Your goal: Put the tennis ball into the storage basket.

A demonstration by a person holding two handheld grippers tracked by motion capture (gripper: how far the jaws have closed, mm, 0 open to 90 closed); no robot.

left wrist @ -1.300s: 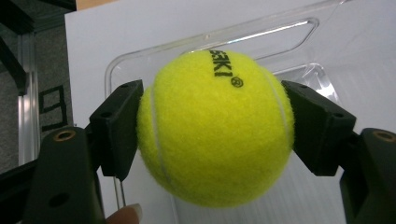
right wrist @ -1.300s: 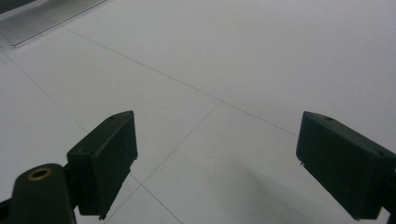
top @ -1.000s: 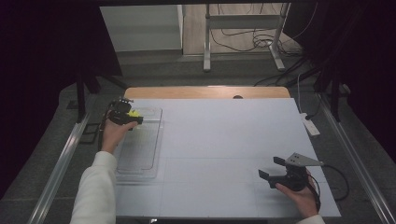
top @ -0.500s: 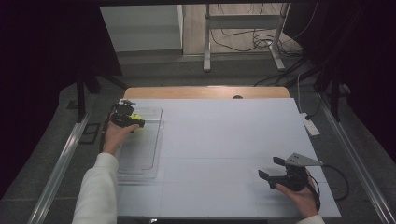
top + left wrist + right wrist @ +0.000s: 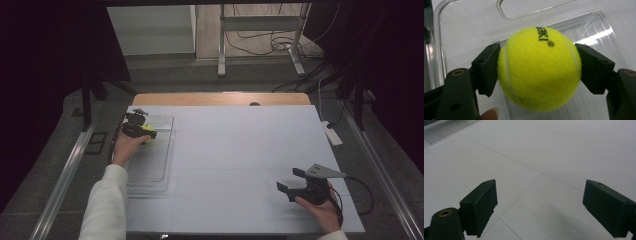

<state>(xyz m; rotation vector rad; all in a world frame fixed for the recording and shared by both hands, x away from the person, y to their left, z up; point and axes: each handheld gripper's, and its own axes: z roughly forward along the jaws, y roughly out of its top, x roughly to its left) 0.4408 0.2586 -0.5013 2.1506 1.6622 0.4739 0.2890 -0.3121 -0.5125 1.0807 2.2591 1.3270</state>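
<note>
A yellow tennis ball (image 5: pixel 539 70) with black lettering sits between the black jaws of my left gripper (image 5: pixel 539 67), whose pads press on both its sides. In the high view, the left gripper (image 5: pixel 146 131) holds the ball (image 5: pixel 148 128) over the far end of a clear plastic tray (image 5: pixel 150 170) at the table's left. The tray's transparent floor and rim (image 5: pixel 469 20) show behind the ball. My right gripper (image 5: pixel 287 179) rests low at the table's near right, jaws wide apart. Nothing lies between the right gripper (image 5: pixel 544 205) jaws except the white tabletop.
The white table (image 5: pixel 240 145) has thin seam lines and a wooden strip (image 5: pixel 215 98) along its far edge. A small white device (image 5: pixel 332 134) lies at the right edge. A cable (image 5: pixel 362 192) trails from the right gripper. Metal rails run along both sides of the table.
The left gripper with the ball has edged slightly toward the near side of the tray. The right gripper has kept still.
</note>
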